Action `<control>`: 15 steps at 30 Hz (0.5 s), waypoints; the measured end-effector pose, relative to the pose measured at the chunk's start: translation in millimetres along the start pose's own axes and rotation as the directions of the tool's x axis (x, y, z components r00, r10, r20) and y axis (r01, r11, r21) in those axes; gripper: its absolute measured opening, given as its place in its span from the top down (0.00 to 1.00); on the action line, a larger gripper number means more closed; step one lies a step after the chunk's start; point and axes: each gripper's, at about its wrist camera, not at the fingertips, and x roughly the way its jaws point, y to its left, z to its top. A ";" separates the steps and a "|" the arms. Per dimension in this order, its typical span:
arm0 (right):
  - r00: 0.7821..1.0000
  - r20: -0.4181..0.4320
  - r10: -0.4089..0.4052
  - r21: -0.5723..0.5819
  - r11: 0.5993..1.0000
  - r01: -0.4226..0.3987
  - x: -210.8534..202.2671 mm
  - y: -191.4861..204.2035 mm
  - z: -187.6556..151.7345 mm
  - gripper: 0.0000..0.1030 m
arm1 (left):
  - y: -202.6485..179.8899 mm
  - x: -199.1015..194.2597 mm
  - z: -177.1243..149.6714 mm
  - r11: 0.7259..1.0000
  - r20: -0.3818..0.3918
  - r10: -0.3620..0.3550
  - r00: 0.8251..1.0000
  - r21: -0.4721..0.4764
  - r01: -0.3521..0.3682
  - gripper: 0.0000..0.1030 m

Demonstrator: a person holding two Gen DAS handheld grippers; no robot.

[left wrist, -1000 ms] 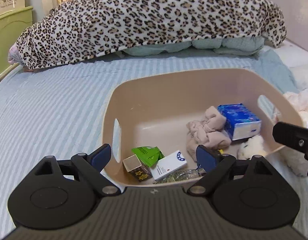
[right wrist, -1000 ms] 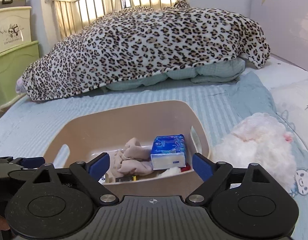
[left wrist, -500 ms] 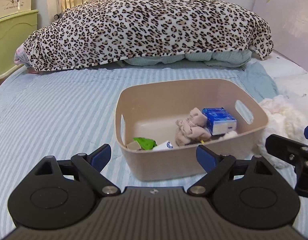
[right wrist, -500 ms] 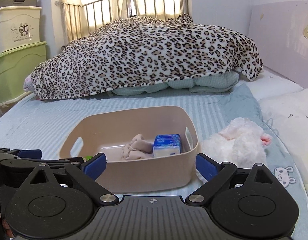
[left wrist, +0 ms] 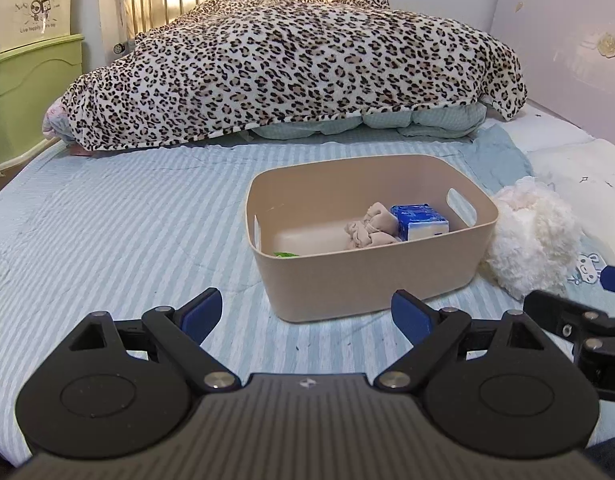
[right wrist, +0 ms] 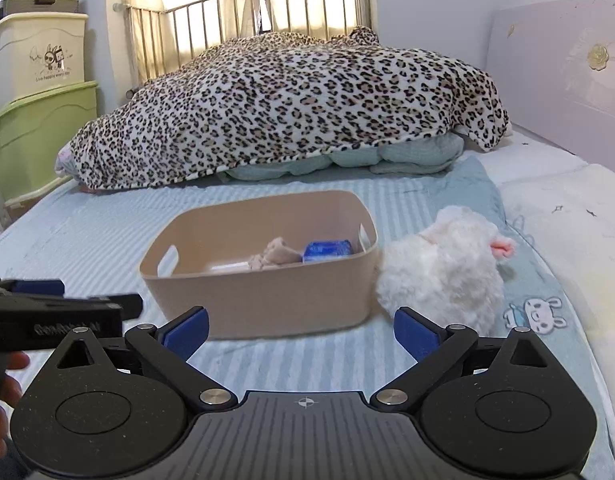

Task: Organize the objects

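Note:
A beige plastic bin [left wrist: 371, 280] [right wrist: 263, 292] stands on the striped bed sheet. Inside lie a crumpled beige cloth [left wrist: 371, 228] [right wrist: 277, 254], a blue tissue pack [left wrist: 419, 220] [right wrist: 327, 249] and a green item [left wrist: 285, 255] at the near left corner. A white fluffy plush toy [left wrist: 535, 240] [right wrist: 443, 268] lies against the bin's right side. My left gripper [left wrist: 307, 314] is open and empty, in front of the bin. My right gripper [right wrist: 301, 328] is open and empty, in front of the bin and the plush.
A leopard-print blanket [left wrist: 299, 68] is heaped over pale green bedding at the back of the bed. Green and cream storage boxes [right wrist: 39, 92] stand at the left. A pink headboard [right wrist: 563, 76] and a white pillow [right wrist: 567, 216] are at the right.
Both grippers have pulled back and away from the bin, which now looks smaller and farther. Both stayed open and empty.

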 end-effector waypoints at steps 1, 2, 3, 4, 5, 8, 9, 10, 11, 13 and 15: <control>1.000 -0.005 0.000 0.000 1.000 0.000 -2.4 -0.6 -3.3 0.03 | 0.0 -3.2 -1.7 1.000 0.001 -0.001 1.000 0.001 0.001 0.11; 1.000 -0.007 -0.001 0.000 1.000 0.001 -4.6 -0.8 -6.2 0.03 | -0.1 -6.3 -3.5 1.000 0.004 -0.002 1.000 0.004 0.002 0.11; 1.000 -0.009 -0.002 0.000 1.000 0.002 -7.2 -1.2 -9.2 0.03 | -0.3 -10.1 -5.8 1.000 0.007 -0.002 1.000 0.008 0.002 0.11; 1.000 -0.010 -0.003 -0.001 1.000 0.003 -9.8 -1.3 -11.8 0.03 | -0.3 -13.3 -7.7 1.000 0.008 -0.001 1.000 0.013 0.001 0.11; 1.000 -0.012 -0.004 -0.005 1.000 0.004 -12.4 -1.0 -14.4 0.03 | -0.2 -17.1 -9.9 1.000 0.009 -0.001 1.000 0.014 0.001 0.11; 1.000 -0.021 -0.002 -0.007 1.000 0.002 -18.8 -0.7 -21.1 0.02 | -0.5 -29.9 -16.3 1.000 0.025 -0.004 1.000 0.020 0.004 0.11; 1.000 -0.023 -0.001 -0.004 1.000 0.000 -20.9 -0.5 -23.3 0.02 | -1.8 -33.5 -18.3 1.000 0.029 -0.003 1.000 0.027 0.002 0.11; 1.000 -0.025 -0.001 -0.003 1.000 0.001 -22.8 0.0 -25.2 0.02 | -3.1 -37.3 -20.7 0.999 0.032 -0.001 0.999 0.033 0.000 0.11; 1.000 -0.026 -0.002 -0.004 1.000 0.001 -24.9 0.4 -26.9 0.02 | -3.7 -40.7 -23.1 0.999 0.033 -0.001 0.999 0.036 0.000 0.11; 1.000 -0.026 -0.003 -0.009 1.000 0.003 -29.6 0.7 -30.1 0.02 | -4.6 -46.9 -27.3 0.999 0.032 -0.008 0.999 0.034 0.006 0.11; 1.000 -0.022 -0.005 -0.014 1.000 0.005 -35.4 1.4 -32.2 0.02 | -3.0 -52.6 -30.7 1.000 0.026 -0.025 0.999 0.018 0.024 0.11</control>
